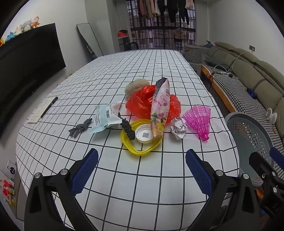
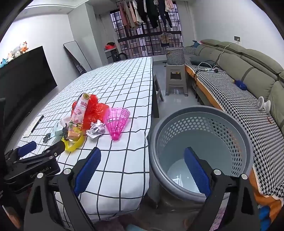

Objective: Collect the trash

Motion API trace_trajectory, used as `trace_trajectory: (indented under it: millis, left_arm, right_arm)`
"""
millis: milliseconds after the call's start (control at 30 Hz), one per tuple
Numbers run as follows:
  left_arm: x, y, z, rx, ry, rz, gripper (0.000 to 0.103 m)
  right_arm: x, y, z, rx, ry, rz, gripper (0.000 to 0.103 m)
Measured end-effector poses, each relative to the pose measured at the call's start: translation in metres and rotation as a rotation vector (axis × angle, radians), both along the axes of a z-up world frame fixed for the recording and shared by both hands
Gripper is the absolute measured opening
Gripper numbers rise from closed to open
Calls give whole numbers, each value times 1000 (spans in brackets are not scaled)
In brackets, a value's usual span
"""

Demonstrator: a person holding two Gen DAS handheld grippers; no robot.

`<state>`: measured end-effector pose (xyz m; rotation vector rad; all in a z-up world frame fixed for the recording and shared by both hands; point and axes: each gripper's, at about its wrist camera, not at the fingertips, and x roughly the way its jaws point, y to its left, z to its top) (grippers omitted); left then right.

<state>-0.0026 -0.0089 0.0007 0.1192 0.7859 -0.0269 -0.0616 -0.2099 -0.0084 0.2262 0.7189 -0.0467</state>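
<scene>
Trash (image 1: 150, 110) heaped on checked table (image 1: 124, 177); both tools spread, empty

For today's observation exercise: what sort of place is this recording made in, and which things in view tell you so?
Most likely a home living room. A long olive sofa runs along one wall, a large dark television faces it, and laundry hangs at the barred window behind the table with its checked cloth.

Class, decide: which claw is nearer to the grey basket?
Right. The right claw hangs partly over the grey basket; the left claw is over the table, facing the trash.
</scene>
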Motion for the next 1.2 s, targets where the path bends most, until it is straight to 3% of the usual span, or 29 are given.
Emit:
trace_trajectory:
  millis: [1200]
  left_arm:
    - [-7,3,9,-16,-41,5,97]
  right_arm:
    - [-6,-5,7,5,-14,-8,91]
